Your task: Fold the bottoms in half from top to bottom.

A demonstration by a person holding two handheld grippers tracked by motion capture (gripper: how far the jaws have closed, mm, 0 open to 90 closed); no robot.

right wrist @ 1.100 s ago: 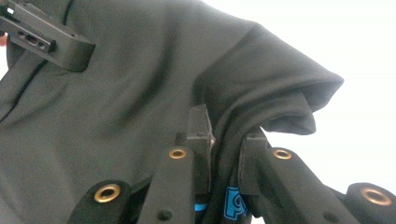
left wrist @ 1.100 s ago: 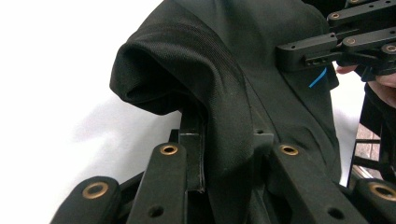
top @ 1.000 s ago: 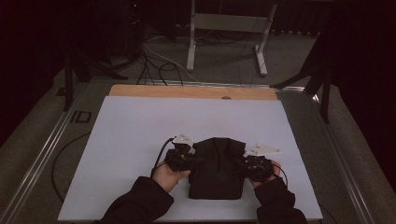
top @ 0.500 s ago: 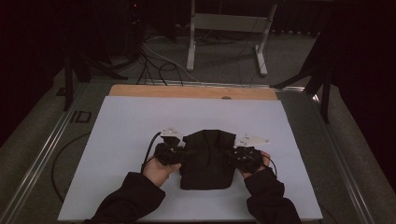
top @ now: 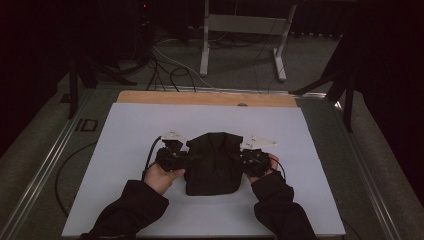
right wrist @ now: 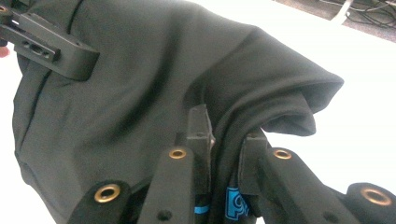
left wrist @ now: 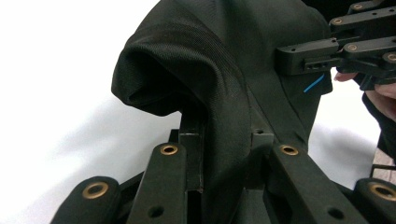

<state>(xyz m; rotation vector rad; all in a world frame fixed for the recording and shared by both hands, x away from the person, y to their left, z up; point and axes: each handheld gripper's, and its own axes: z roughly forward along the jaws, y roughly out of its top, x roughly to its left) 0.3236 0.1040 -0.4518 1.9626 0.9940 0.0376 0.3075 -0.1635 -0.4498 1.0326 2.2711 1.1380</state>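
A black garment (top: 212, 162) lies bunched in the middle of the white table cover (top: 125, 130). My left gripper (top: 186, 159) is shut on the garment's left side; in the left gripper view folded black cloth (left wrist: 224, 93) is pinched between the jaws, and the left gripper (left wrist: 224, 161) shows it. My right gripper (top: 239, 160) is shut on the right side; in the right gripper view thick folds of the garment (right wrist: 154, 84) pass between the jaws of the right gripper (right wrist: 228, 140). A blue printed mark (right wrist: 236, 205) sits low on the cloth. Both hands hold the cloth slightly off the table.
A wooden strip (top: 205, 98) borders the far edge of the white cover. Metal rails (top: 47, 160) run along both table sides. Beyond the table stand a white frame (top: 245, 30) and loose cables (top: 170, 65) on the floor.
Both hands have carried the garment away from the near edge toward the table's middle and a little leftward, lifting it slightly. Both grips stay the same.
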